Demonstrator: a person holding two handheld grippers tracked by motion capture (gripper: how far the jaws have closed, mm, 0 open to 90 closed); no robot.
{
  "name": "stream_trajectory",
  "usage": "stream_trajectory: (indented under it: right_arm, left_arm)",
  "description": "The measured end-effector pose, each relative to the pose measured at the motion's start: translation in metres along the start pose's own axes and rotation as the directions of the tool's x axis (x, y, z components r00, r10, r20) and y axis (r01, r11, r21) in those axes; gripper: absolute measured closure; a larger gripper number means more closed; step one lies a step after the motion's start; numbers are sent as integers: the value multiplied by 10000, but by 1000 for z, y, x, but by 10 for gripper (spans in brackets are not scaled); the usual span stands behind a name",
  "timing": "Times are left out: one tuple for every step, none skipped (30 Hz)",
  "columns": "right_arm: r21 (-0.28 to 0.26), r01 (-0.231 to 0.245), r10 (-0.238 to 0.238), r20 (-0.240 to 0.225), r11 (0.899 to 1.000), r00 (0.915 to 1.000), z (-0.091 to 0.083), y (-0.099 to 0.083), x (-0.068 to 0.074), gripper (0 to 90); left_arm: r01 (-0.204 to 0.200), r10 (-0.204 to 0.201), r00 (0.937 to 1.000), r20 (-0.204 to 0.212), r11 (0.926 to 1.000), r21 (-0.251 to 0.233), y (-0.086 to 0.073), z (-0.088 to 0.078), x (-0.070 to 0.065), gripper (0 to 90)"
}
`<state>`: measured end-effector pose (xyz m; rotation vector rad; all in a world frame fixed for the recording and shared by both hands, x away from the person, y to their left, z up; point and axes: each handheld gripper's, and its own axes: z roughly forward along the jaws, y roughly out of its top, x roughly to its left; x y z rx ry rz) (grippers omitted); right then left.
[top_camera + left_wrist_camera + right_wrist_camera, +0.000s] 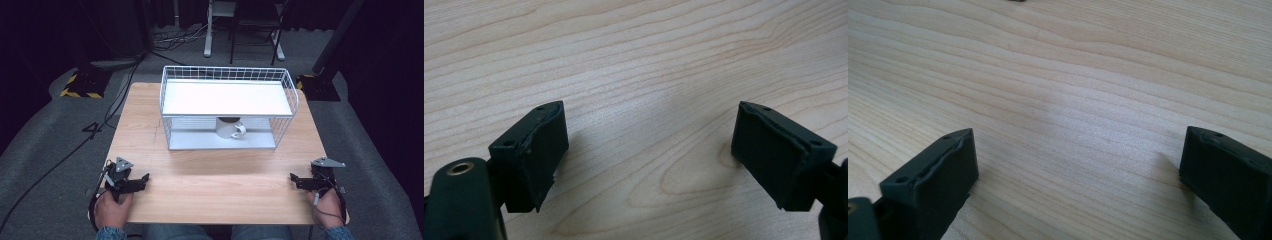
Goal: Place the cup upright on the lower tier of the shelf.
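Note:
A white mug (pixel 230 128) stands upright on the lower shelf of a white wire rack (pixel 172 95), its handle turned right. The rack's upper shelf (pixel 227 97) is bare. My left gripper (pixel 145 178) rests near the table's front left corner, held by a hand, pointing toward the middle. My right gripper (pixel 293 178) rests near the front right corner, pointing left. In the left gripper view the left gripper (pixel 649 145) stands open over bare wood. In the right gripper view the right gripper (pixel 1075 170) is also open, with nothing between its fingers.
The wooden table (pixel 220 175) has a wide bare strip between the rack and its front edge. Beyond the table are grey carpet, cables, a chair's legs (pixel 255 35) and stand bases with yellow-black tape (pixel 80 85).

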<state>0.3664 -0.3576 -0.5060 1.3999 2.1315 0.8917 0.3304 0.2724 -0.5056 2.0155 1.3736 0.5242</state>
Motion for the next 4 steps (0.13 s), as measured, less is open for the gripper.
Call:
stream_trajectory:
  right_arm:
    - [0, 0, 0, 0, 10000, 10000, 0, 0, 0, 22]
    - [-1, 4, -4, -1, 10000, 10000, 0, 0, 0, 22]
    - [-5, 3, -3, -3, 10000, 10000, 0, 0, 0, 22]
    - [-4, 2, -2, 0, 10000, 10000, 0, 0, 0, 21]
  left_arm:
    - [0, 0, 10000, 0, 10000, 0, 0, 0, 0, 154]
    - [1, -1, 10000, -1, 10000, -4, 0, 0, 0, 154]
    - [-38, 38, 10000, -11, 10000, 7, 0, 0, 0, 154]
    - [-35, 35, 10000, -23, 10000, 9, 0, 0, 0, 152]
